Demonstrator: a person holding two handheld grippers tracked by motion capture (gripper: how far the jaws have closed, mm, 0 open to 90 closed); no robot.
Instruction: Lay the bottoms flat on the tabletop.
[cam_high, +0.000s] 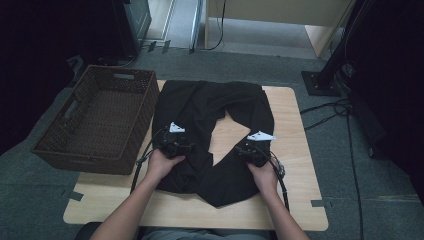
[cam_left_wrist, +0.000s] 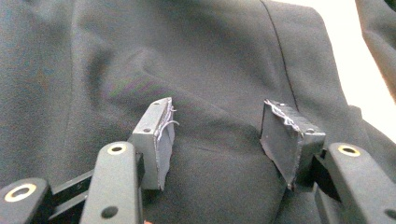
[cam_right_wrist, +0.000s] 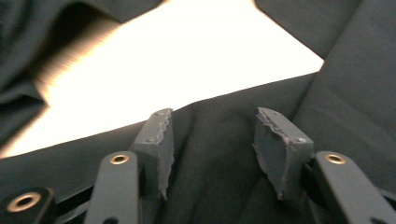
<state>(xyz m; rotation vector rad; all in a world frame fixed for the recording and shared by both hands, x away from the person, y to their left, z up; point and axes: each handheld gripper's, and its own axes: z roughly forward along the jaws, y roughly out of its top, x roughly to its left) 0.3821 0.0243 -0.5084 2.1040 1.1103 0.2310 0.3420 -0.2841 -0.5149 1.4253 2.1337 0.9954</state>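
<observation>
Trousers (cam_high: 210, 135), black, lie spread on the table (cam_high: 295, 150) beside the basket (cam_high: 95, 120). Both the left gripper (cam_left_wrist: 217, 135) and right gripper (cam_right_wrist: 212, 149) hover part-open, holding nothing; closing now could pinch just 1 layer, dragging the fold crooked.

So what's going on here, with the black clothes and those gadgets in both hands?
A person at a wooden table holds a set of tongs in each hand over a black garment, probably trousers, spread in a rough V. The left tongs hover open over one leg of the cloth. The right tongs stand open over the other leg, near its edge, with nothing pinched between their pads. A brown wicker basket sits empty at the table's left.
</observation>
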